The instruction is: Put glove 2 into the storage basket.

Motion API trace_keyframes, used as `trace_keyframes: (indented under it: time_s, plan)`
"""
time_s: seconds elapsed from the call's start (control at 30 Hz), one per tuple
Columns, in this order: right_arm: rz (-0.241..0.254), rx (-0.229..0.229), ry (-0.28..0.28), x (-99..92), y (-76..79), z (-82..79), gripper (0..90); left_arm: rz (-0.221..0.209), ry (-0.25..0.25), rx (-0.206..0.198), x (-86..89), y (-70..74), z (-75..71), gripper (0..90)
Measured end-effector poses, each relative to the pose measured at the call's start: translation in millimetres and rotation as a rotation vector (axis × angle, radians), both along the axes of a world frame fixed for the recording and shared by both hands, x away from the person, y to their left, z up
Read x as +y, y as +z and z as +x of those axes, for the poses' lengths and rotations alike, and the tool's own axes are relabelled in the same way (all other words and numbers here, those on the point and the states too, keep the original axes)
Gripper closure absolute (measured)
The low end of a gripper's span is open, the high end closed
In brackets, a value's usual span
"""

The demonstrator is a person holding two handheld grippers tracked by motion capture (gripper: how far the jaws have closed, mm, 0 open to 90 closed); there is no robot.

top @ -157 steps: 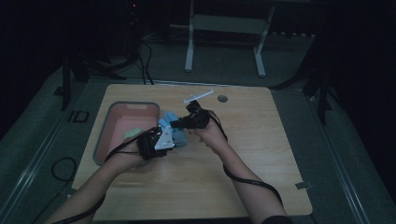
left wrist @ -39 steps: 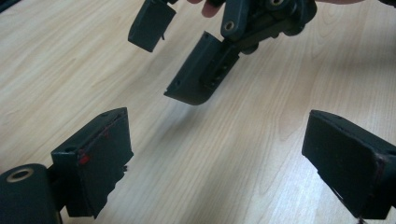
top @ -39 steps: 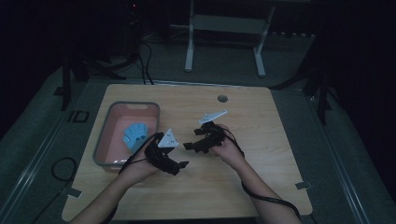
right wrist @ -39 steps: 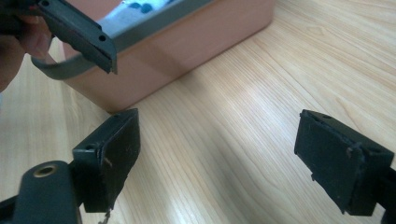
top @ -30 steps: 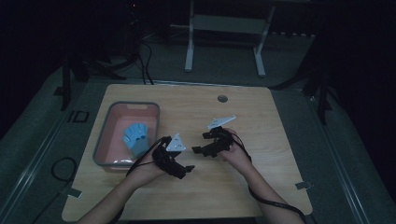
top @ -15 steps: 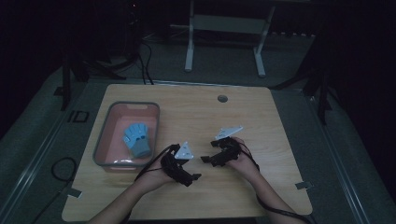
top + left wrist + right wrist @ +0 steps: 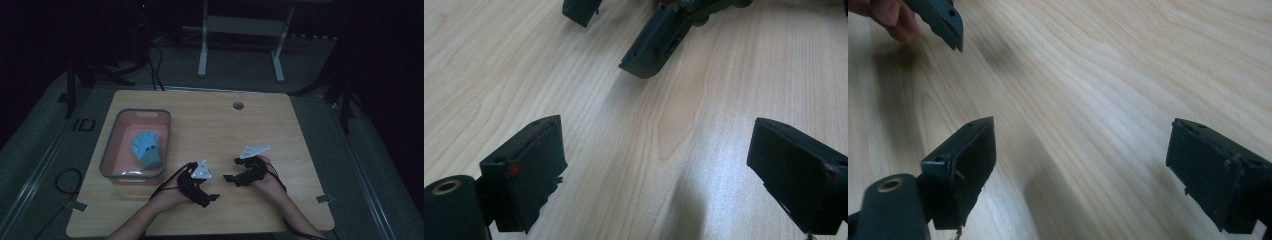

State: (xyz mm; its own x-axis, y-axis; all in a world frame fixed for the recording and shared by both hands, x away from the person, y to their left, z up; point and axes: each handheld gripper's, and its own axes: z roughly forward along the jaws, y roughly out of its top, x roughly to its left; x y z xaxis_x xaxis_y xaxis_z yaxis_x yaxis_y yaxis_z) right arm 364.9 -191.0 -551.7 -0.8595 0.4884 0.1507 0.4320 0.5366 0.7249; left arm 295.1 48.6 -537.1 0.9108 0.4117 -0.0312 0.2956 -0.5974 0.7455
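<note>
Two handheld grippers, left gripper (image 7: 214,198) and right gripper (image 7: 227,178), rest near the table (image 7: 280,130) front edge, jaws apart and empty. Blue glove (image 7: 146,150) lies inside the pink bin (image 7: 111,145) at left; placing seems finished.

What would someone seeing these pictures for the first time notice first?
Most likely the pale blue glove lying in the grey-rimmed pink plastic tub at the left of the light wooden table, the only colour in a dark room. Next, near the table's front edge, the left black two-jaw gripper and the right black two-jaw gripper, both open with bare wood between the jaws.
</note>
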Motion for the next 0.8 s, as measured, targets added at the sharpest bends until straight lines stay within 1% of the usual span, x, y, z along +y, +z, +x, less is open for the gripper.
trace_keyframes:
  time_s: [0.13, 0.2, 0.27, 0.33, 0.4, 0.47, 0.57, 0.73, 0.8]
  plan:
    - [0.002, -0.009, -0.012, -6.8, -0.6, -5.0, 12.5, 0.0, 0.0, -0.008, 0.5, -3.2, -1.3, 8.9]
    - [0.003, -0.011, -0.01, -9.5, 0.9, -7.8, 12.6, 0.007, 0.007, -0.024, 1.6, -4.4, -2.1, 8.9]
    - [0.002, -0.019, -0.009, -12.8, 1.2, -11.1, 12.5, 0.011, 0.008, -0.023, 2.8, -5.2, -2.3, 8.9]
    - [0.001, -0.017, -0.009, -13.6, 1.2, -12.0, 12.6, 0.008, 0.007, -0.022, 3.8, -5.7, -2.5, 8.9]
    - [-0.005, -0.027, -0.01, -19.8, 0.4, -16.8, 12.5, 0.009, 0.002, -0.02, 5.3, -6.5, -3.2, 8.9]
    - [0.005, -0.029, -0.016, -24.3, 0.7, -19.3, 12.5, 0.013, -0.003, -0.014, 5.6, -7.5, -4.0, 8.9]
    - [0.015, -0.032, -0.029, -31.3, 1.7, -23.8, 12.6, 0.021, -0.012, -0.017, 6.5, -9.1, -5.0, 8.9]
    - [0.025, -0.043, -0.051, -42.7, 0.2, -28.4, 12.6, 0.016, -0.015, -0.009, 7.9, -11.7, -5.3, 8.9]
    - [0.03, -0.044, -0.058, -44.9, -0.4, -27.5, 12.6, 0.014, -0.013, -0.005, 8.1, -12.7, -5.1, 8.9]
